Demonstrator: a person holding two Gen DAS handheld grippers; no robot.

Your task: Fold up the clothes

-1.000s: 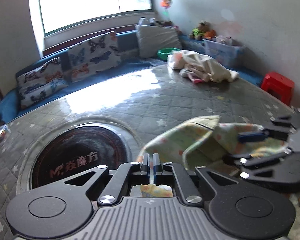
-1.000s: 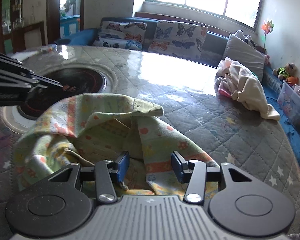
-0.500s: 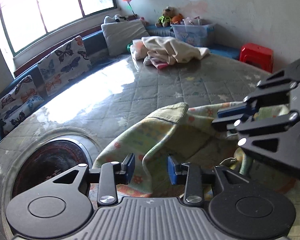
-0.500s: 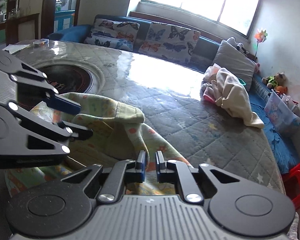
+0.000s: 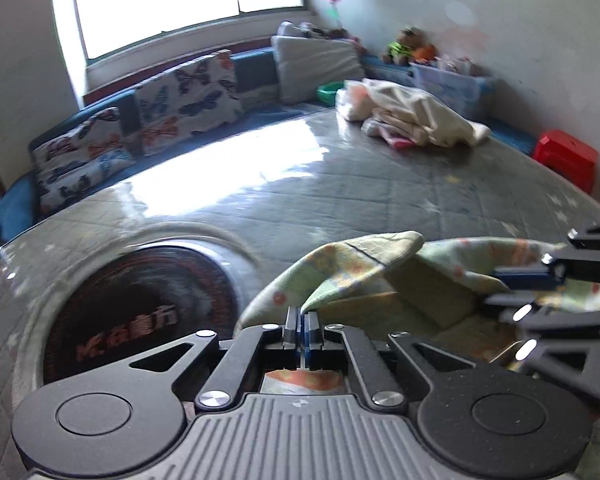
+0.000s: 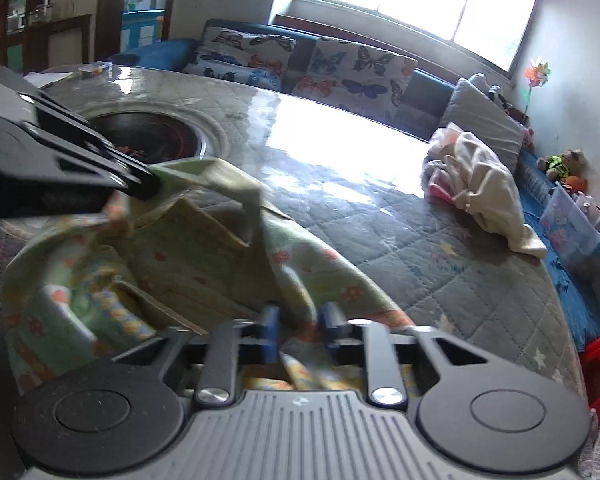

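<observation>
A light green floral garment lies bunched on the quilted grey table cover; it also shows in the right wrist view. My left gripper is shut on the garment's near edge. My right gripper stands partly open with a fold of the cloth running between its blue pads. The right gripper shows at the right of the left wrist view. The left gripper shows at the left of the right wrist view, touching the cloth.
A round black hotplate is set in the table left of the garment. A pile of cream and pink clothes lies at the far side. Butterfly cushions line the bench. A red stool stands at right.
My left gripper was open half a second ago and has shut on the garment's edge. My right gripper was nearly shut and has opened partly. The cloth has shifted and lifted.
</observation>
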